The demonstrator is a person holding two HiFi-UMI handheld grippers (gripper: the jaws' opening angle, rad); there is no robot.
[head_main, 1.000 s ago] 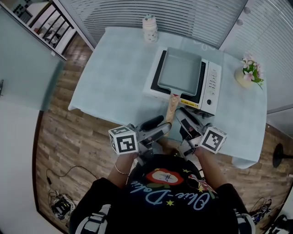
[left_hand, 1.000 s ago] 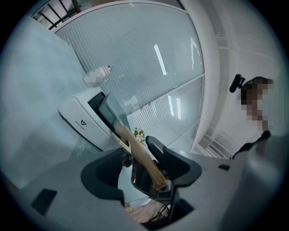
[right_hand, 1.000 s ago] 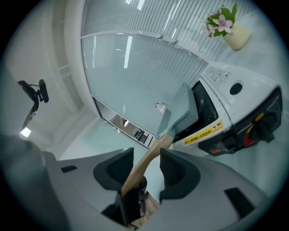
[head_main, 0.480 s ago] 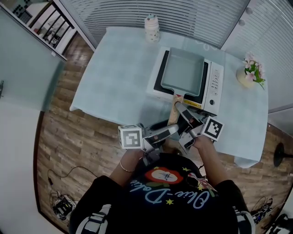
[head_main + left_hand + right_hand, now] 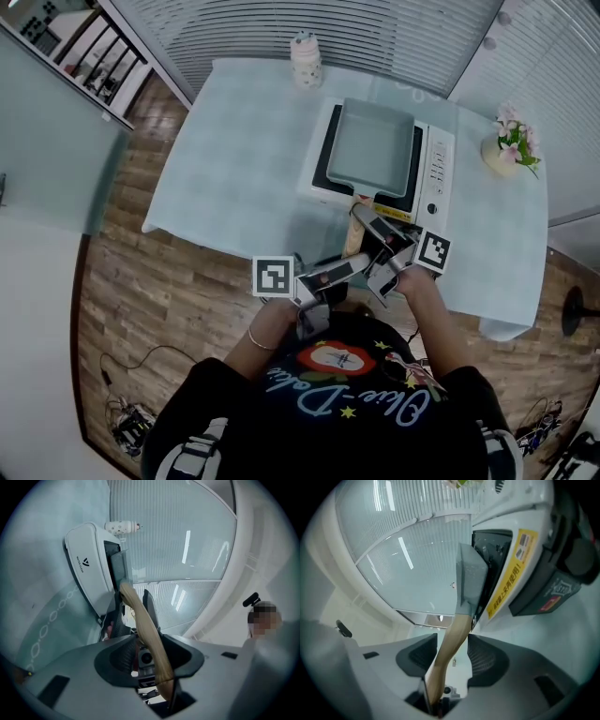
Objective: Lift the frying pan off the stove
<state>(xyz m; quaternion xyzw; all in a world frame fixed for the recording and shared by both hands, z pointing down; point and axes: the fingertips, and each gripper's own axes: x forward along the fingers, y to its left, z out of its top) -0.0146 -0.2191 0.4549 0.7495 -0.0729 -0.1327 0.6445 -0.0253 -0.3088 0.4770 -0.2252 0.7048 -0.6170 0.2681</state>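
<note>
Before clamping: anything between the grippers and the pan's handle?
Nothing visible: the wooden handle of the grey rectangular pan runs between the jaws of the left gripper and right gripper, which have just been closing.

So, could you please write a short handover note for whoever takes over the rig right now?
Left gripper: the wooden handle is between its jaws, which have just been closing but are not yet clamped.
Right gripper: the handle is between its jaws with a gap showing; they have also just been closing.
Frying pan: sitting on the stove, on the table.
Done: both grippers are lined up on the handle.
Left: finish the grip, then lift the pan off the stove.
</note>
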